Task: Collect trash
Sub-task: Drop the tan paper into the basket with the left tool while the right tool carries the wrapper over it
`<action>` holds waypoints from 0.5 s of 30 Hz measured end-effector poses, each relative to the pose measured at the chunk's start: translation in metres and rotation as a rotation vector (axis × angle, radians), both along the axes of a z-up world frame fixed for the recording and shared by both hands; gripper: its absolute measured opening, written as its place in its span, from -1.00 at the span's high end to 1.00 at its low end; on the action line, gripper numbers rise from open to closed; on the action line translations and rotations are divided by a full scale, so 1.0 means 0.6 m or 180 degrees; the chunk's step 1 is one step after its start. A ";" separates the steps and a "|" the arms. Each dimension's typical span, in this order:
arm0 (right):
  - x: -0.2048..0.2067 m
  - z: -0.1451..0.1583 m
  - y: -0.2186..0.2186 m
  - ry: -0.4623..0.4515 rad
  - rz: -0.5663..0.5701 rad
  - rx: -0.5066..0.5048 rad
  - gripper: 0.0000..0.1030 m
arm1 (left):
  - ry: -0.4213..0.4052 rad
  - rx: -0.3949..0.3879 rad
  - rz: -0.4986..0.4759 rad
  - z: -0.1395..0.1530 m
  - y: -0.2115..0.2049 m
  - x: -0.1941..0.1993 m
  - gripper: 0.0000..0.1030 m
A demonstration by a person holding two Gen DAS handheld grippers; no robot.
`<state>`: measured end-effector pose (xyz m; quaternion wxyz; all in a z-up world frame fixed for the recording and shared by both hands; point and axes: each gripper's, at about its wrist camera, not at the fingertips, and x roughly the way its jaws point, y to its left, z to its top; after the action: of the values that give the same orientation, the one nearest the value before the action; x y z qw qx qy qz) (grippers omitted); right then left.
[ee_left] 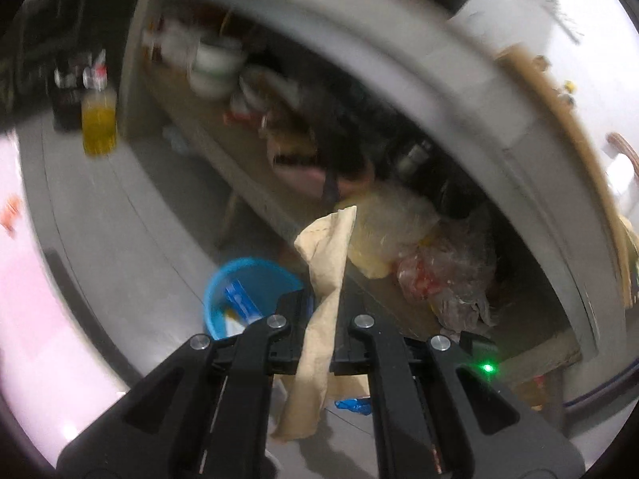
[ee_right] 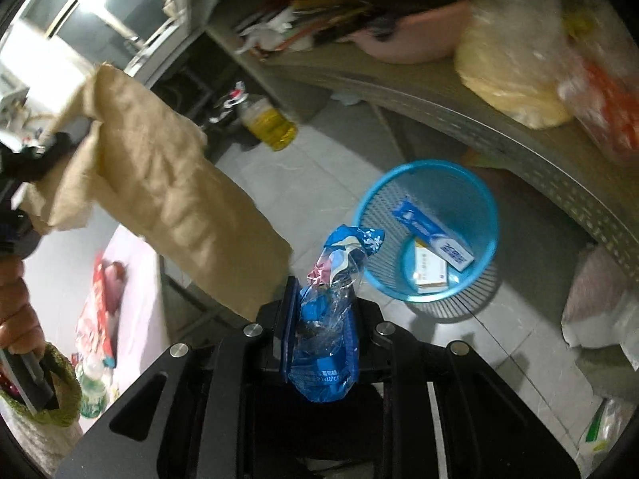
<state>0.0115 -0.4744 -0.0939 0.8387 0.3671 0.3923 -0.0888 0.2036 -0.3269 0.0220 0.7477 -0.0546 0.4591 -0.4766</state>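
Observation:
My left gripper (ee_left: 325, 307) is shut on a crumpled brown paper bag (ee_left: 323, 287), which hangs down between its fingers; the bag also shows in the right wrist view (ee_right: 167, 195) at the left, held in the air. My right gripper (ee_right: 325, 311) is shut on a blue and clear plastic wrapper (ee_right: 331, 319), held above the floor just left of a blue mesh waste basket (ee_right: 491, 215). The basket holds a blue toothpaste box (ee_right: 433, 235) and a small white box (ee_right: 429, 271). The basket also shows in the left wrist view (ee_left: 215, 291) below the bag.
A low perforated shelf (ee_right: 519, 135) runs behind the basket, loaded with a pink basin (ee_right: 419, 36), plastic bags (ee_right: 515, 64) and clutter. A bottle of yellow oil (ee_right: 271, 121) stands on the grey tiled floor (ee_right: 319, 175). White bags (ee_right: 599, 311) lie at the right.

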 end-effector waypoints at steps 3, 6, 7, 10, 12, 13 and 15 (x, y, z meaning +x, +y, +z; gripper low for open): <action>-0.005 -0.021 -0.021 0.0054 -0.0094 0.0056 0.60 | 0.0228 0.0127 0.0010 -0.050 -0.038 0.022 0.93; -0.011 -0.042 -0.036 0.0104 -0.0159 0.0099 0.60 | 0.0338 0.0280 0.0003 -0.093 -0.083 0.040 0.93; -0.012 -0.050 -0.042 0.0126 -0.0181 0.0119 0.60 | 0.0358 0.0328 0.0002 -0.104 -0.093 0.044 0.93; -0.017 -0.068 -0.054 0.0178 -0.0235 0.0168 0.60 | 0.0418 0.0498 -0.0024 -0.142 -0.132 0.053 0.93; -0.019 -0.082 -0.064 0.0217 -0.0275 0.0217 0.60 | 0.0505 0.0607 -0.0063 -0.174 -0.159 0.062 0.93; -0.020 -0.087 -0.068 0.0233 -0.0293 0.0228 0.60 | 0.0538 0.0642 -0.0061 -0.183 -0.165 0.066 0.93; -0.022 -0.097 -0.076 0.0257 -0.0319 0.0244 0.60 | 0.0601 0.0763 -0.0082 -0.213 -0.188 0.072 0.93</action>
<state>-0.0014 -0.5198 -0.1519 0.8021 0.4142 0.4100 -0.1304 0.2468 -0.4397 -0.1060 0.6962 -0.0036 0.5817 -0.4207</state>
